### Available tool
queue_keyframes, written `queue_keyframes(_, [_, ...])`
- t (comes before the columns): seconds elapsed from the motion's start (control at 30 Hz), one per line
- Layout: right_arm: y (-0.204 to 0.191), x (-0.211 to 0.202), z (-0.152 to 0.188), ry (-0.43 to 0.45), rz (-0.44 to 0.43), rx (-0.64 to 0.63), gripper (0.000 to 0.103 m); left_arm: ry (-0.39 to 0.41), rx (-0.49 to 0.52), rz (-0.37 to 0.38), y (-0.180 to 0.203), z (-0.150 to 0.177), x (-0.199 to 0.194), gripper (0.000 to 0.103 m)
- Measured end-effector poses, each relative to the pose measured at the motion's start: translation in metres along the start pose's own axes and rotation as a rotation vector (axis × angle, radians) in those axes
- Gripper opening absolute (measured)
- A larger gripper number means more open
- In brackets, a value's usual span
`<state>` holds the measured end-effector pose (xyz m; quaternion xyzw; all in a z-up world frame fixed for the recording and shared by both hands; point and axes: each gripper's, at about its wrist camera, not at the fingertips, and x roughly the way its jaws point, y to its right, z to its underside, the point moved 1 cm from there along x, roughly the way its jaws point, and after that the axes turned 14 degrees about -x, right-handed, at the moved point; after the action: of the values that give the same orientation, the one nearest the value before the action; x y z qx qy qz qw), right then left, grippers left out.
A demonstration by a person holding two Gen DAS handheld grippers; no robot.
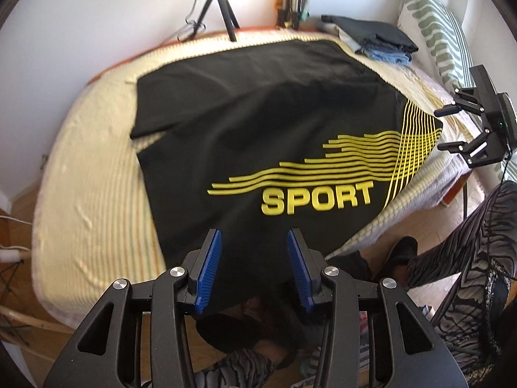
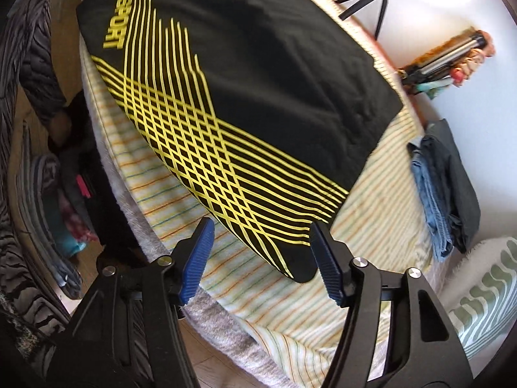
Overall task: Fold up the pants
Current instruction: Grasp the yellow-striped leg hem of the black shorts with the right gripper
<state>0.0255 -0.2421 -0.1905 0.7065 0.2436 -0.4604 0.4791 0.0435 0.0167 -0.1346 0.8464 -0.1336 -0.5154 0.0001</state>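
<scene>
Pants (image 1: 258,123) lie spread flat on the bed (image 1: 93,174), black with yellow stripes and "SPORT" print, near edge hanging off the bed side toward the left gripper (image 1: 254,242).

Left gripper: fingers (image 1: 210,268) wide apart, blue pads showing, nothing between them. It hangs above the pants' near edge; can't tell if it touches the cloth.

Right gripper (image 2: 261,229): fingers (image 2: 326,265) also wide, holding nothing. The striped end of the pants sits in the gap between them, seen from above. In the left view it hovers just off the far right side of the pants, fingers spread.

Bed cover is pale with thin stripes. A stack of folded clothes (image 1: 381,45) sits on the bed past the pants, apart from them, next to a green-patterned pillow (image 1: 433,32). Tripod (image 1: 223,9) stands at the bed's far edge by the wall.

Person's patterned trouser leg (image 1: 468,242) visible beside the bed, on the right.
</scene>
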Motion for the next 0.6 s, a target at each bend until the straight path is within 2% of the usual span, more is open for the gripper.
queue_keyframes(0.3, [-0.002,0.014,-0.003,-0.026,0.009,-0.044,0.063,-0.024,0.042,0.045,0.004,0.005,0.009,0.041])
queue_keyframes(0.33, [0.000,0.014,-0.005,-0.026,0.015,-0.045,0.055,-0.030,0.050,0.049,0.006,0.006,0.011,0.041])
queue_keyframes(0.37, [0.001,0.015,-0.006,-0.028,0.011,-0.046,0.038,-0.033,0.059,0.054,0.007,0.007,0.011,0.044])
queue_keyframes(0.4, [0.002,0.016,-0.007,-0.034,-0.004,-0.043,0.030,-0.034,0.067,0.057,0.008,0.008,0.012,0.051])
queue_keyframes(0.43, [0.004,0.017,-0.007,-0.039,-0.022,-0.033,0.016,-0.036,0.079,0.058,0.010,0.009,0.012,0.054])
queue_keyframes(0.53, [0.014,0.013,-0.009,-0.019,-0.018,-0.001,0.007,-0.045,0.116,0.049,0.017,0.013,0.013,0.057])
queue_keyframes(0.6, [0.024,0.007,-0.012,0.006,-0.001,0.040,0.006,-0.049,0.133,0.053,0.022,0.016,0.014,0.057])
